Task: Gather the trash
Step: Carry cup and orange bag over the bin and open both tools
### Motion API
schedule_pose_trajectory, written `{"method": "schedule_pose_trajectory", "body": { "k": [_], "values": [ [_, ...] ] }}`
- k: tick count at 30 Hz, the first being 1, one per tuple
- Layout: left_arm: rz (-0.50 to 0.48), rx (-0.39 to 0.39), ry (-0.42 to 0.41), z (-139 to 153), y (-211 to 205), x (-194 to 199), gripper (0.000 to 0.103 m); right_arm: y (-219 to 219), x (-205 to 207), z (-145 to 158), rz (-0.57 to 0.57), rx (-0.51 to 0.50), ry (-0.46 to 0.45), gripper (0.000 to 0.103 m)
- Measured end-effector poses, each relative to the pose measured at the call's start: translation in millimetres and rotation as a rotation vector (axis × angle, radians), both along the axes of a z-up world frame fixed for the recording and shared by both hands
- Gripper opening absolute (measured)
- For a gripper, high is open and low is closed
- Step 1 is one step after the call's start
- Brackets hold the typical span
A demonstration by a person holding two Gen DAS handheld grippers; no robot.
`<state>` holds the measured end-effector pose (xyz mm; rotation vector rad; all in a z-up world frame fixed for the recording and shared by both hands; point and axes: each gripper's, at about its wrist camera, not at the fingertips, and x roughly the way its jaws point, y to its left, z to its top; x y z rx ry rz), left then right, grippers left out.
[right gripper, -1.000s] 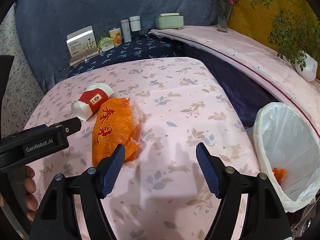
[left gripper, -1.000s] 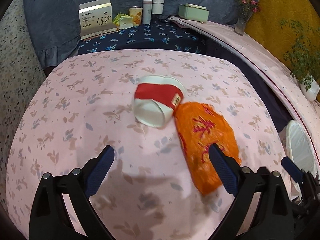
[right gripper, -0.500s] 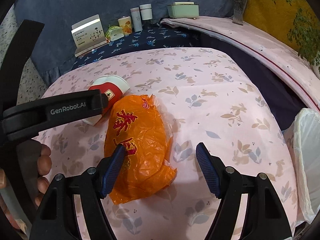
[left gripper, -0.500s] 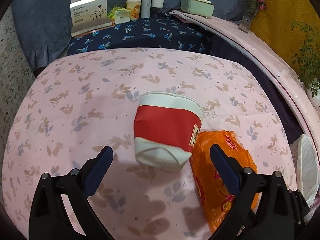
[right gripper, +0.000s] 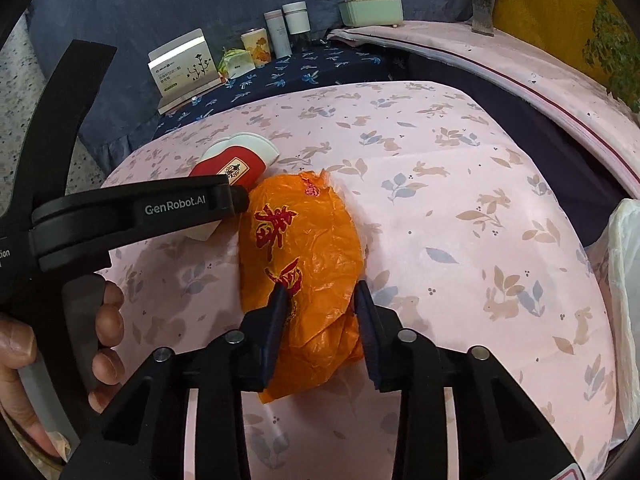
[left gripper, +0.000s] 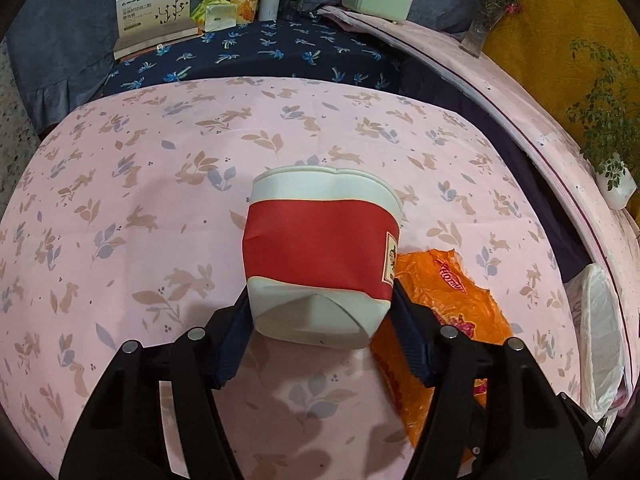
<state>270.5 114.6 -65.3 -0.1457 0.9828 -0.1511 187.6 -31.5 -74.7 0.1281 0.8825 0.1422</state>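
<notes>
Left gripper (left gripper: 320,312): jaws closing, with the paper cup (left gripper: 322,256) between them, both pads touching the squashed base of the cup, which lies on its side on the pink tablecloth (left gripper: 160,200) with its rim pointing away. Right gripper (right gripper: 320,308): jaws closing on the near end of the orange plastic bag (right gripper: 304,256), the film bunching between the pads; the bag lies flat on the same cloth, just beside the cup and touching it. Judged handling: the cup is light, thin-walled paper, already dented, and will crush further under pressure; the folded base is the stiffest part and the proper place to hold it. The bag is very light, limp and slippery; only a gathered fold gives purchase, and a loose pinch may let it slide out. The bin with its white liner (right gripper: 624,280) stands off the right edge of the table, near the right gripper. A hand (right gripper: 60,332) holding the left gripper's handle shows at the left of the right wrist view. Compared with a second earlier: both grippers then stood wide open and short of their items; each has since moved forward and down over its item and narrowed, so the cup and bag now fill the lower frame
</notes>
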Motion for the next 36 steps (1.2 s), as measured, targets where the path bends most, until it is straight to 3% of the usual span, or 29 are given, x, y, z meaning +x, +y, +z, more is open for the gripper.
{"method": "schedule_pose_trajectory", "body": {
  "k": [5, 13, 24, 36],
  "values": [
    [-0.009, -0.012, -0.019, 12.2, -10.5, -16.1, 0.061, -13.8, -16.1, 10.9, -0.018, -0.008, -0.031, 0.019],
    [-0.05, -0.015, -0.056, 38.2, -48.6, -47.3, 0.061, -61.3, -45.4, 31.6, -0.098, 0.008, -0.077, 0.018],
    [-0.152, 0.0, -0.089, 61.9, -125.9, -86.2, 0.061, -136.2, -86.8, 62.0, -0.205, 0.006, -0.154, 0.018],
    [-0.304, 0.012, -0.105, 70.5, -218.2, -117.2, 0.061, -230.1, -128.8, 70.6, -0.375, 0.01, -0.183, 0.018]
  ]
}}
